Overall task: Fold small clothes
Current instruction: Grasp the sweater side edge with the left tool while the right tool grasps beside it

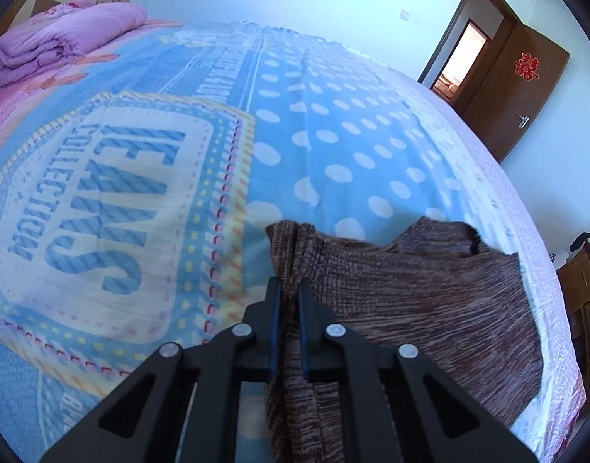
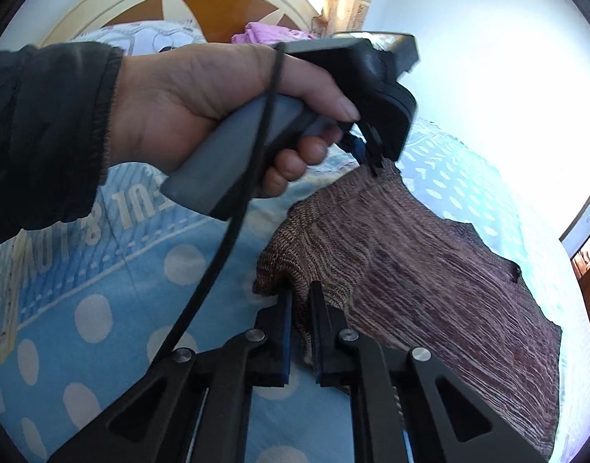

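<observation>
A small brown knitted garment (image 1: 430, 301) lies on the blue patterned bedspread (image 1: 148, 177). My left gripper (image 1: 290, 283) is shut on one corner of the garment, with the knit bunched between its blue pads. In the right wrist view the same brown garment (image 2: 422, 277) stretches between both grippers. My right gripper (image 2: 302, 289) is shut on its near corner. A person's hand (image 2: 202, 104) holds the left gripper's grey handle, whose tips (image 2: 376, 164) pinch the garment's far corner. The held edge is lifted off the bed.
A folded pink quilt (image 1: 67, 42) sits at the bed's far left by the headboard (image 2: 171, 4). A brown door (image 1: 515, 88) stands open at the right. A wooden cabinet (image 1: 582, 308) is beside the bed's right edge. A black cable (image 2: 233, 223) hangs from the left gripper.
</observation>
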`<state>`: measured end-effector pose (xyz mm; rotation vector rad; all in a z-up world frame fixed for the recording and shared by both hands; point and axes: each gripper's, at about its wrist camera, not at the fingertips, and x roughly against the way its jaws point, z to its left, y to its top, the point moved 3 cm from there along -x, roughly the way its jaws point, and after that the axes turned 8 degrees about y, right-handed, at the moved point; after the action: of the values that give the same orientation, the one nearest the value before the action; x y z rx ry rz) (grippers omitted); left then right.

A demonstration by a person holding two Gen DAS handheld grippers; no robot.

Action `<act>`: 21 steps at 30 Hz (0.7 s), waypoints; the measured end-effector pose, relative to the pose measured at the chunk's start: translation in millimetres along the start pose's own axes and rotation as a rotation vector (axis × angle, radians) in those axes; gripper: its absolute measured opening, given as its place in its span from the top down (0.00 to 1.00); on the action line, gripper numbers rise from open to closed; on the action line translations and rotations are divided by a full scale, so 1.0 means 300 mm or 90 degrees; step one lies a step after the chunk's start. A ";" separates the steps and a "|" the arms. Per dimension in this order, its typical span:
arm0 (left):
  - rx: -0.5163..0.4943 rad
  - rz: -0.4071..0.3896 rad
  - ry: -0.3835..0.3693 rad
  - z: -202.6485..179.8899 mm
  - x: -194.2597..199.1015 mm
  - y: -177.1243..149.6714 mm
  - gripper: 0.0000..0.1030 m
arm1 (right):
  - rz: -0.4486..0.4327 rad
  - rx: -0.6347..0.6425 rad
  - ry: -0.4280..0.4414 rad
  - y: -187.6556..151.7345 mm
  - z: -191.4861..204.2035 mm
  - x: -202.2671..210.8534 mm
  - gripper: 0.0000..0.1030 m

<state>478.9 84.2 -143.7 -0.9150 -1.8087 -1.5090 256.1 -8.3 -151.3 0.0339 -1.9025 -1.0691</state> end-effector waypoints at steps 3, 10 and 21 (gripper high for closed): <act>-0.006 -0.010 -0.003 -0.028 0.033 0.013 0.92 | -0.005 -0.009 -0.004 -0.006 -0.049 0.016 0.93; -0.028 -0.033 -0.023 -0.137 0.120 0.039 0.92 | -0.014 -0.049 -0.007 -0.062 -0.132 0.065 0.93; -0.063 -0.056 -0.048 -0.338 0.200 0.065 0.92 | -0.055 -0.147 0.014 -0.167 -0.317 0.198 0.94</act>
<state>462.0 -6.0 -67.1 -0.9621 -1.8646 -1.6515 272.1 -127.4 -125.3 -0.0032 -1.7600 -1.3368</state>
